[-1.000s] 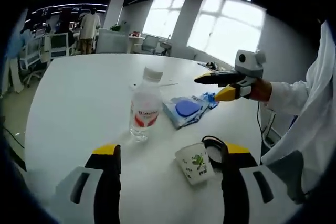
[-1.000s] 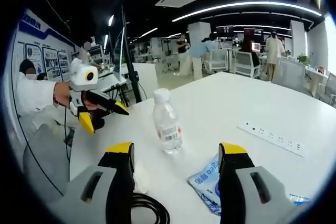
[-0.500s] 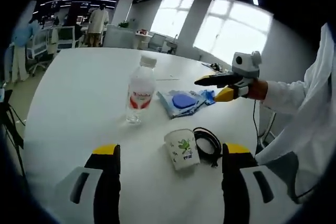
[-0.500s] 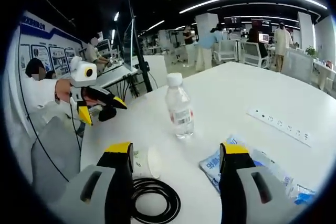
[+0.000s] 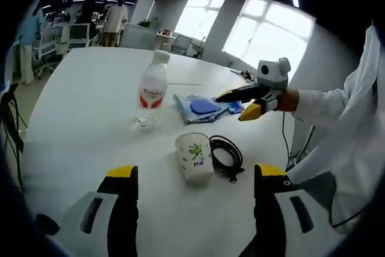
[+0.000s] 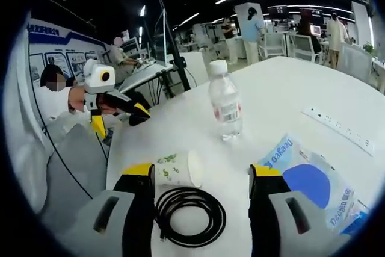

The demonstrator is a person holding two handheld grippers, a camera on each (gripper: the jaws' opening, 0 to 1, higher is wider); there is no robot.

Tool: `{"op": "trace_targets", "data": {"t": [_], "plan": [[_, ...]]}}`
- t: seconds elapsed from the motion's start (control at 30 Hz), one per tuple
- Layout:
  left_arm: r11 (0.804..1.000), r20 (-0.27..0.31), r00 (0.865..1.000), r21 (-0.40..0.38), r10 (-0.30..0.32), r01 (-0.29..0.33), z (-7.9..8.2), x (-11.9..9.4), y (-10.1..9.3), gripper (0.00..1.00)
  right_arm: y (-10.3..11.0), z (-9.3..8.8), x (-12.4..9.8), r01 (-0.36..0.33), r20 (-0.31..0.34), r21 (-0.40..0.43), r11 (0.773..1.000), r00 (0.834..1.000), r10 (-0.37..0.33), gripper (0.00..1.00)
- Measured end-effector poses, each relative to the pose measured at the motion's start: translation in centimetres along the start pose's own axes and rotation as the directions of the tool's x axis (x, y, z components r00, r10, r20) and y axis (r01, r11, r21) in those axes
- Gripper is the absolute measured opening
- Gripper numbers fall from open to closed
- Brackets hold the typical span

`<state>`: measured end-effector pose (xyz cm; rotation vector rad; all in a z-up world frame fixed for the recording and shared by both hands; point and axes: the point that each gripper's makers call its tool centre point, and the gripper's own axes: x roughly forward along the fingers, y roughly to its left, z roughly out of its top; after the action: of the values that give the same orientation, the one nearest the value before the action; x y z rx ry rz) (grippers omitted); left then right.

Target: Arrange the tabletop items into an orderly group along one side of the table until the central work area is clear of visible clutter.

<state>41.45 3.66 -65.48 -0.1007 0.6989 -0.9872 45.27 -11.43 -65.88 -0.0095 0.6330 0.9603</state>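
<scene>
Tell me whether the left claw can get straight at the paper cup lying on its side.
Probably yes. The left claw is open, and the paper cup lies just ahead between its jaws, with bare table before it; only the black cable coil sits close beside it.

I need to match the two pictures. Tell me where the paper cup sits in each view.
Left gripper view: the cup lies low of centre on the table, between the tongs, the black cable on its right.
Right gripper view: the cup lies lower left, by the left jaw, just above the cable.
Shared landmark: the bottle, standing beyond the cup in both views.
</scene>
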Motion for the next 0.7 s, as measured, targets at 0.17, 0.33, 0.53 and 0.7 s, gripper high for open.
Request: {"op": "trace_targets", "data": {"t": [0.17, 0.33, 0.53, 0.7], "plan": [[1.0, -0.002, 1.0, -0.016, 0.002, -0.002, -0.7, -0.2, -0.4, 0.81, 0.4, -0.8, 0.9, -0.041, -0.024, 0.007, 0.999, 0.999, 0.041, 0.61], [1.0, -0.014, 1.0, -0.028, 0.0, 0.0, -1.5, -0.2, -0.6, 0.8, 0.9, -1.3, 2.1, -0.103, -0.045, 0.029, 0.994, 0.994, 0.104, 0.58], [0.999, -0.02, 1.0, -0.05, 0.005, -0.006, -2.2, -0.3, -0.5, 0.8, 1.3, -1.5, 3.7, -0.165, -0.062, 0.048, 0.985, 0.984, 0.168, 0.54], [0.998, -0.02, 1.0, -0.061, 0.006, -0.008, -2.5, -0.1, -0.2, 0.79, 1.8, -2.2, 5.0, -0.221, -0.089, 0.068, 0.973, 0.97, 0.227, 0.48]]}}
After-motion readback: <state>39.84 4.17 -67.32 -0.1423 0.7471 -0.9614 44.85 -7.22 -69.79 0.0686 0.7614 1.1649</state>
